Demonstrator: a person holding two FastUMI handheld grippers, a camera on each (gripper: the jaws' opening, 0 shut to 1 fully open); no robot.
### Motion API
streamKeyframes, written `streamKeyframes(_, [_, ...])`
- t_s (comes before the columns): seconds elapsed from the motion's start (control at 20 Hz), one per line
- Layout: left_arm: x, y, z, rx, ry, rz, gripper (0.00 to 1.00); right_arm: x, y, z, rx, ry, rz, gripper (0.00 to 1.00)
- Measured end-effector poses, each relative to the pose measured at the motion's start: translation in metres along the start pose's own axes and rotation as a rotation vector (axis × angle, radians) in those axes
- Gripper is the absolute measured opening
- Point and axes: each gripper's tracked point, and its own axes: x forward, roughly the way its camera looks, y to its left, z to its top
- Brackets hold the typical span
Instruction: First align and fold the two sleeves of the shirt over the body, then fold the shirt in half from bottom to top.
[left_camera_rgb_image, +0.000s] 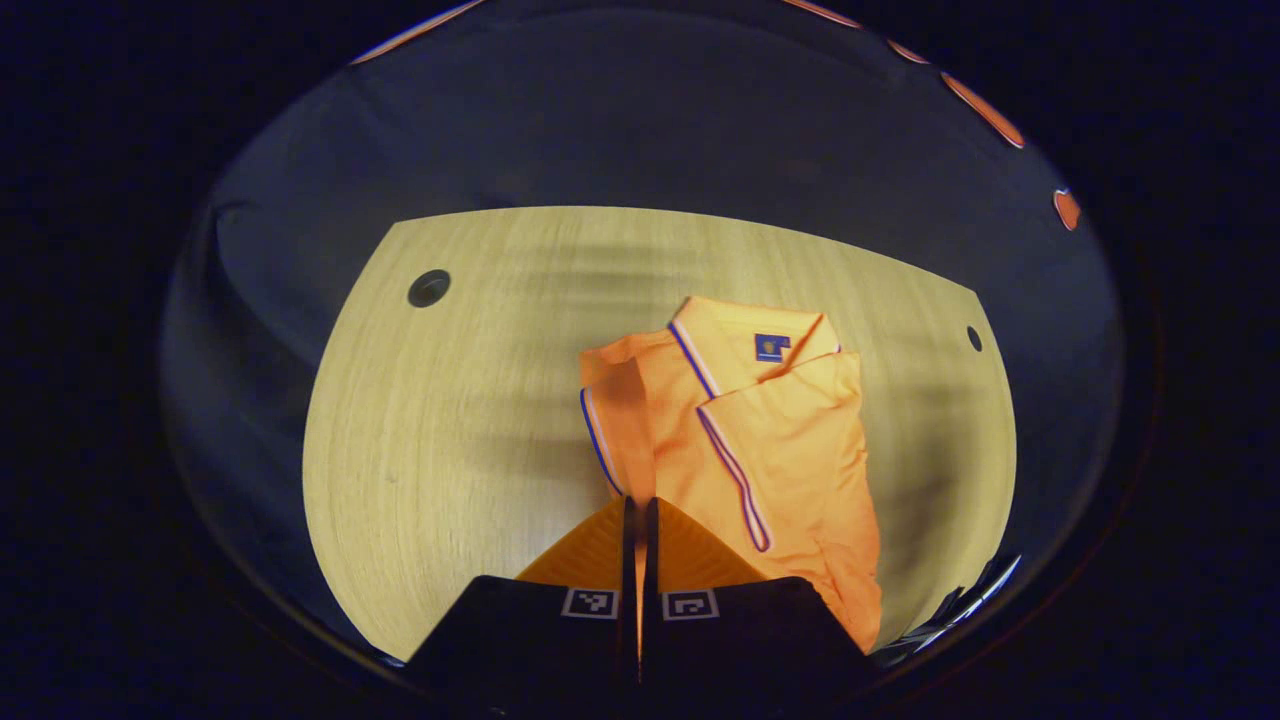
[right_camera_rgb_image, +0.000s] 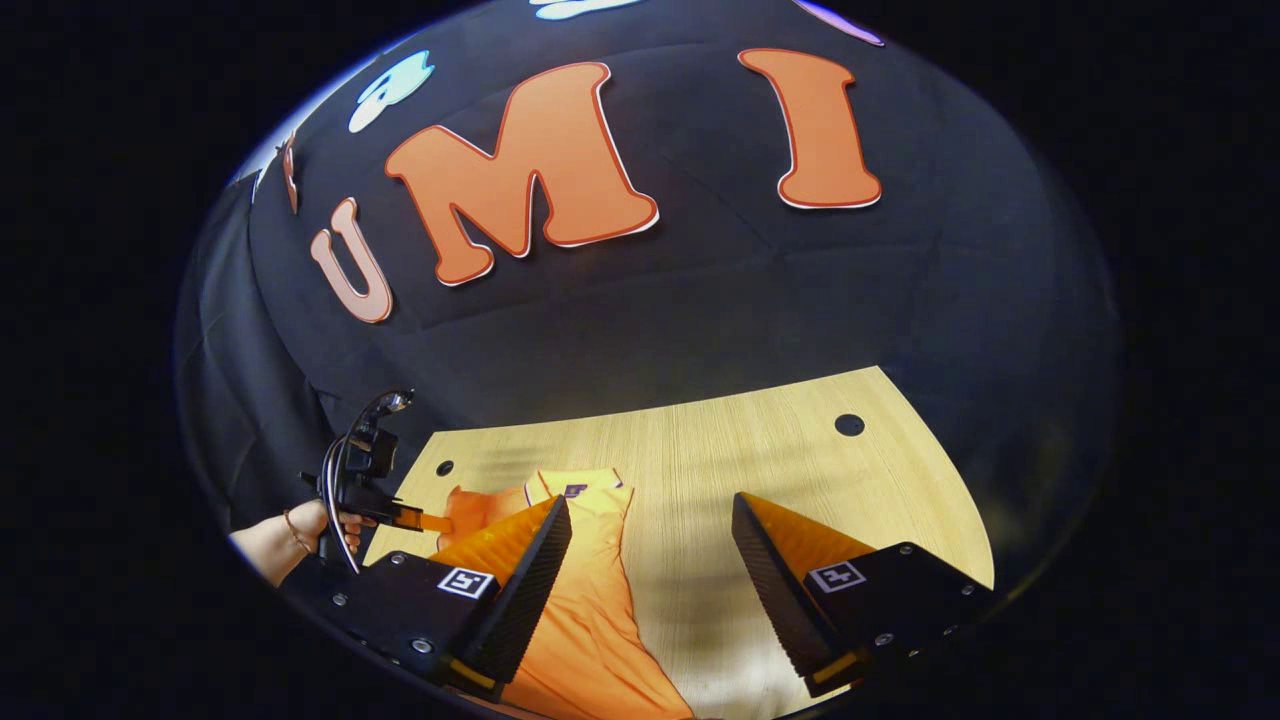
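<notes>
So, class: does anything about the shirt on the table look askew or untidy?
Yes. The shirt lies crooked on the table, with one sleeve rumpled, sticking out at its side rather than flat over the body. The left gripper is shut; whether it pinches cloth is unclear. The right gripper hangs open.

Under me: pale wood-grain table (left_camera_rgb_image: 450, 450), front edge curved. Round dark hole (left_camera_rgb_image: 429, 288) near far left corner, second smaller hole (left_camera_rgb_image: 974, 338) near far right corner. In right gripper view same tabletop (right_camera_rgb_image: 700, 450), one hole (right_camera_rgb_image: 849, 425) toward far right corner, another (right_camera_rgb_image: 444, 467) by far left edge. Black cloth wall (right_camera_rgb_image: 700, 300) behind far edge, creased.
</notes>
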Motion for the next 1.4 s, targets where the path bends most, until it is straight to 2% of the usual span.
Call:
streamKeyframes(0.25, [0.016, -0.065, -0.002, 0.105, 0.024, -0.073, 0.02, -0.009, -0.013, -0.008, 0.017, 0.005, -0.018, 0.99])
streamKeyframes(0.5, [0.040, -0.102, -0.010, 0.160, 0.064, -0.081, 0.01, -0.015, -0.026, -0.017, 0.026, 0.015, -0.045, 0.99])
streamKeyframes(0.75, [0.060, -0.127, -0.018, 0.129, 0.072, -0.130, 0.02, -0.015, -0.033, -0.029, 0.032, 0.046, -0.060, 0.99])
streamKeyframes(0.8, [0.061, -0.132, -0.017, 0.108, 0.066, -0.147, 0.07, -0.015, -0.032, -0.031, 0.027, 0.051, -0.062, 0.99])
streamKeyframes(0.85, [0.062, -0.134, -0.016, 0.081, 0.053, -0.157, 0.07, -0.014, -0.032, -0.033, 0.024, 0.055, -0.063, 0.99])
streamKeyframes(0.95, [0.054, -0.138, -0.011, 0.049, 0.022, -0.186, 0.19, -0.014, -0.030, -0.037, 0.019, 0.065, -0.059, 0.99])
streamKeyframes(1.1, [0.038, -0.135, -0.008, 0.038, -0.017, -0.188, 1.00, -0.013, -0.022, -0.040, 0.011, 0.076, -0.047, 0.99])
streamKeyframes(1.4, [-0.012, -0.110, 0.006, 0.073, -0.134, -0.160, 0.97, -0.007, 0.007, -0.042, -0.018, 0.088, -0.005, 0.99])
